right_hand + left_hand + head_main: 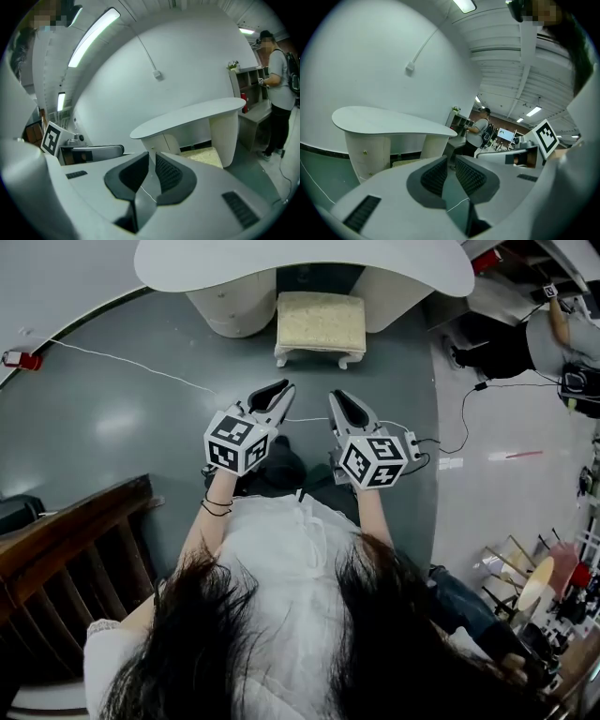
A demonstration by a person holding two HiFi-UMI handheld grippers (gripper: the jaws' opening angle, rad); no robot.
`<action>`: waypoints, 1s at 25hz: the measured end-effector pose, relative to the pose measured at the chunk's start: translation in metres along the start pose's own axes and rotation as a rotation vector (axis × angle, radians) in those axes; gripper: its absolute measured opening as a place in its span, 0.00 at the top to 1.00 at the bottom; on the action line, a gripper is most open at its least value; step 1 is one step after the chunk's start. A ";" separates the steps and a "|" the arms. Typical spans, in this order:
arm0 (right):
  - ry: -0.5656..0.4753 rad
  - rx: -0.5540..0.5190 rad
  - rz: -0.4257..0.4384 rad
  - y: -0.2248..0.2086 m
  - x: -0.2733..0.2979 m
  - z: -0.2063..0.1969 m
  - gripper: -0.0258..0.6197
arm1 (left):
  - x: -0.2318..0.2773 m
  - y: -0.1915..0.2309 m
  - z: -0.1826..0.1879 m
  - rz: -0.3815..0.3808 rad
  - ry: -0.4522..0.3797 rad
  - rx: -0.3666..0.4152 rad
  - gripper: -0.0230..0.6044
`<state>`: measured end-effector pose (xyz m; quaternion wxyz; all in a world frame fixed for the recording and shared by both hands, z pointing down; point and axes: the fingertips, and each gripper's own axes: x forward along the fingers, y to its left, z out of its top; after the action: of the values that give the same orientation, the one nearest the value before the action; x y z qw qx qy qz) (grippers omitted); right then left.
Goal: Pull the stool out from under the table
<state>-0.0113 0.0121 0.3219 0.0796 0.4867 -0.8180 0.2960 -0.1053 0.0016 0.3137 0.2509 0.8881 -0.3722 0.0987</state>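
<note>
— Where is the stool?

— The cream-cushioned, white-legged stool (pixel 320 322) stands on the grey floor (pixel 112 418). Its far end is tucked beneath the white, curved-top table (pixel 403 266), between the table's two rounded pedestals.

— And the tools?

— The person's left gripper (pixel 278 390) and right gripper (pixel 337 399) are side by side, pointing toward the stool from well short of it. Each has its jaws closed together, with nothing between them.
</note>
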 end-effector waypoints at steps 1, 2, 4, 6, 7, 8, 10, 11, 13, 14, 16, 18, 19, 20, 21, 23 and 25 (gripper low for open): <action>0.002 0.001 -0.008 -0.003 0.000 0.000 0.87 | 0.002 0.002 -0.001 -0.004 0.004 -0.003 0.86; 0.003 0.002 -0.016 -0.005 0.000 0.000 0.87 | 0.004 0.003 -0.001 -0.007 0.008 -0.005 0.86; 0.003 0.003 -0.032 -0.011 0.001 0.003 0.87 | 0.008 0.006 -0.002 -0.012 0.018 -0.003 0.86; -0.001 0.007 -0.045 -0.017 0.000 0.006 0.87 | 0.013 0.007 -0.001 -0.021 0.026 -0.001 0.86; -0.002 0.009 -0.051 -0.020 0.001 0.009 0.87 | 0.015 0.007 0.000 -0.025 0.027 -0.001 0.86; -0.003 0.009 -0.056 -0.023 0.002 0.011 0.87 | 0.017 0.008 0.001 -0.030 0.026 -0.003 0.86; -0.001 0.008 -0.064 -0.029 0.005 0.013 0.87 | 0.021 0.012 0.001 -0.034 0.025 -0.010 0.86; 0.001 0.008 -0.067 -0.033 0.007 0.014 0.87 | 0.024 0.014 0.000 -0.032 0.027 -0.015 0.86; 0.008 0.008 -0.074 -0.044 0.011 0.014 0.87 | 0.031 0.020 -0.004 -0.022 0.038 -0.026 0.86; 0.012 0.009 -0.078 -0.051 0.014 0.015 0.87 | 0.036 0.024 -0.005 -0.016 0.045 -0.032 0.86; 0.022 0.013 -0.084 -0.066 0.020 0.018 0.87 | 0.046 0.032 -0.006 -0.005 0.057 -0.046 0.86; 0.035 0.018 -0.090 -0.084 0.027 0.020 0.87 | 0.058 0.040 -0.006 0.006 0.066 -0.064 0.86; 0.045 0.019 -0.091 -0.094 0.030 0.021 0.87 | 0.064 0.044 -0.007 0.015 0.071 -0.074 0.86; 0.056 0.019 -0.089 -0.102 0.034 0.020 0.87 | 0.068 0.049 -0.010 0.027 0.076 -0.085 0.86; 0.066 0.017 -0.088 -0.110 0.039 0.018 0.87 | 0.072 0.055 -0.014 0.040 0.082 -0.093 0.86; 0.081 0.016 -0.091 -0.127 0.050 0.013 0.87 | 0.081 0.070 -0.023 0.063 0.098 -0.096 0.86; 0.095 0.022 -0.096 -0.147 0.063 0.010 0.87 | 0.094 0.085 -0.028 0.078 0.114 -0.096 0.86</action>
<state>0.0817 -0.0922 0.4003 0.1269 0.5118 -0.7857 0.3234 -0.0996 -0.0921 0.4037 0.3098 0.8528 -0.3960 0.1411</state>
